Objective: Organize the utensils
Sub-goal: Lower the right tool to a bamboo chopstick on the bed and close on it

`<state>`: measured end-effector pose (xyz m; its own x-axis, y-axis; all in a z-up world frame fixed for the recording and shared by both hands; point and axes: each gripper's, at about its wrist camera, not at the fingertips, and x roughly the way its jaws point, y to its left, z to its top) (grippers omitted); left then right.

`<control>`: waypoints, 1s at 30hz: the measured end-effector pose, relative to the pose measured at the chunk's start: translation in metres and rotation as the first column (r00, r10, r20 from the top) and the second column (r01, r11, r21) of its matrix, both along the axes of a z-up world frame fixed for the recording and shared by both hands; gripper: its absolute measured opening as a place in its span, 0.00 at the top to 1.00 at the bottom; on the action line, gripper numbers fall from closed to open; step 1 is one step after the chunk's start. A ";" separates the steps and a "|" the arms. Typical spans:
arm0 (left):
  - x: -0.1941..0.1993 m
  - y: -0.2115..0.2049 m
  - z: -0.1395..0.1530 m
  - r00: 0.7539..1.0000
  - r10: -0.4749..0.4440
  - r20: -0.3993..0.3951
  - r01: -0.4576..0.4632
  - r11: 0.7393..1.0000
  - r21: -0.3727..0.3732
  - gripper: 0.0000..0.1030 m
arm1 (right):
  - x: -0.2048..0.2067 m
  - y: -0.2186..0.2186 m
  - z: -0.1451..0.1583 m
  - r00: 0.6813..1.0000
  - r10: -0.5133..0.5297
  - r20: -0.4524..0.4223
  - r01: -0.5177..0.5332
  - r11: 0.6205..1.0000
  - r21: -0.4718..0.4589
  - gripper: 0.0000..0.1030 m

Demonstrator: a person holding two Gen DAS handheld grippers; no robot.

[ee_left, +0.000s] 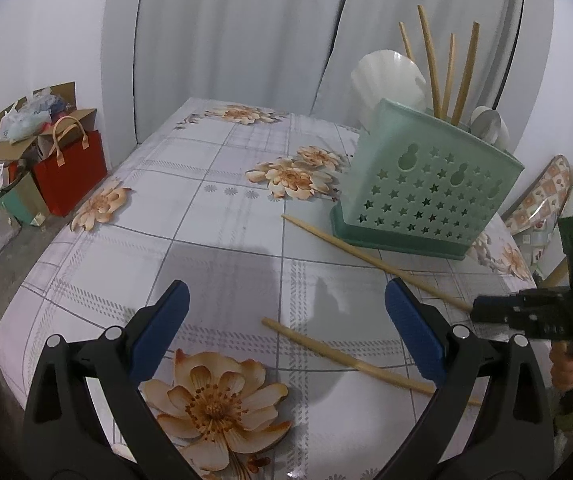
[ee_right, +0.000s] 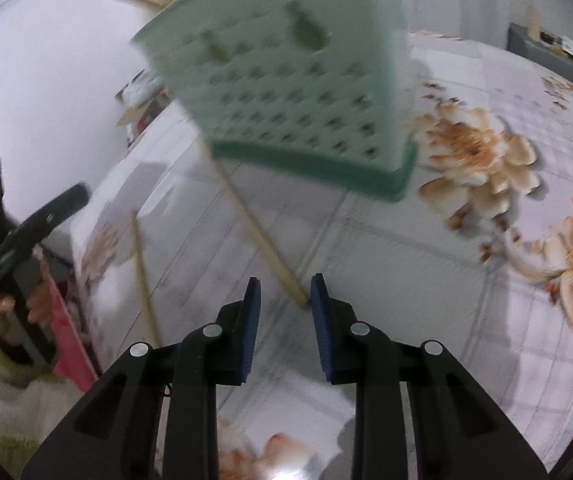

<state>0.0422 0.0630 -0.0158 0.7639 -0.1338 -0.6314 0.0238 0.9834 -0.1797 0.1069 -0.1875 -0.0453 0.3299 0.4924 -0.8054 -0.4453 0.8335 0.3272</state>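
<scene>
Right hand-held gripper point(ee_right: 285, 292) part-open — chopstick point(ee_right: 264, 246) tip between pads.

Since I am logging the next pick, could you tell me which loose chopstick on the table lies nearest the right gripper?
The chopstick running out from under the green holder: its end sits just ahead of the right gripper. The other chopstick lies off to the side.

2 chopsticks point(ee_left: 366, 366) lie on the table point(ee_left: 214, 216), seemingly before the holder point(ee_left: 426, 196).
</scene>
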 end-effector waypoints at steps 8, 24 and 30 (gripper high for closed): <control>-0.015 -0.023 -0.006 0.979 -0.191 -0.065 0.191 0.981 0.005 0.12 | -0.025 0.027 -0.002 1.000 0.029 -0.009 -0.029 0.999 -0.023 0.91; -0.049 -0.093 -0.026 0.894 -0.411 -0.177 0.426 0.903 0.055 0.52 | -0.040 0.007 -0.002 0.999 -0.042 -0.008 0.042 0.996 -0.074 0.93; -0.027 -0.080 -0.038 0.901 -0.355 -0.249 0.344 0.935 -0.088 0.55 | -0.055 0.004 -0.003 0.999 -0.039 -0.034 0.038 0.998 -0.041 0.93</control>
